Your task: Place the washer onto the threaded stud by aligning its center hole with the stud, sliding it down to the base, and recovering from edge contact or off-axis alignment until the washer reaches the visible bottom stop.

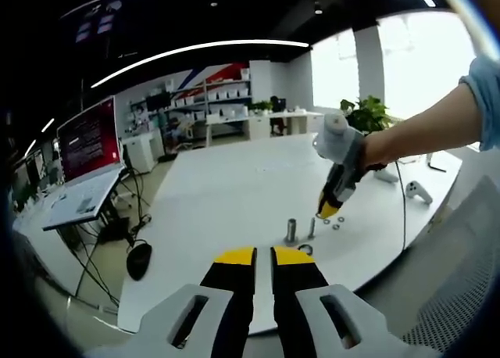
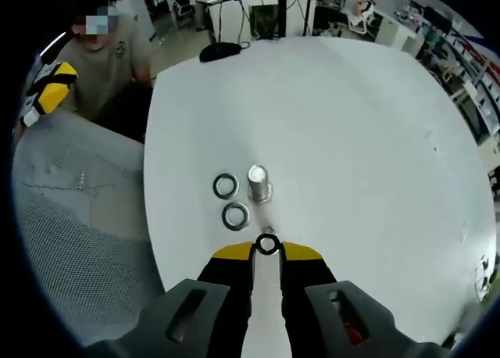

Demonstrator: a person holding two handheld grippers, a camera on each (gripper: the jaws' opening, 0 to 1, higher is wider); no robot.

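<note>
In the right gripper view my right gripper (image 2: 267, 251) is shut on a small steel washer (image 2: 267, 244), held across its rim between the yellow tips. Just beyond it a metal stud (image 2: 258, 183) stands upright on the white table (image 2: 351, 139). Two loose washers (image 2: 226, 186) (image 2: 236, 215) lie flat to its left. In the left gripper view the right gripper (image 1: 329, 210) points down, held by a gloved hand, close above the stud (image 1: 291, 230), a thinner pin (image 1: 312, 227) and loose washers (image 1: 337, 227). My left gripper (image 1: 263, 256) hovers off the near table edge, jaws together, holding nothing.
A grey mesh chair (image 2: 70, 217) stands by the table edge, with a person (image 2: 105, 57) seated behind it. A laptop (image 1: 90, 139) sits on a side table to the left. A game controller (image 1: 419, 190) lies on the table's right side, and a potted plant (image 1: 367, 112) stands behind it.
</note>
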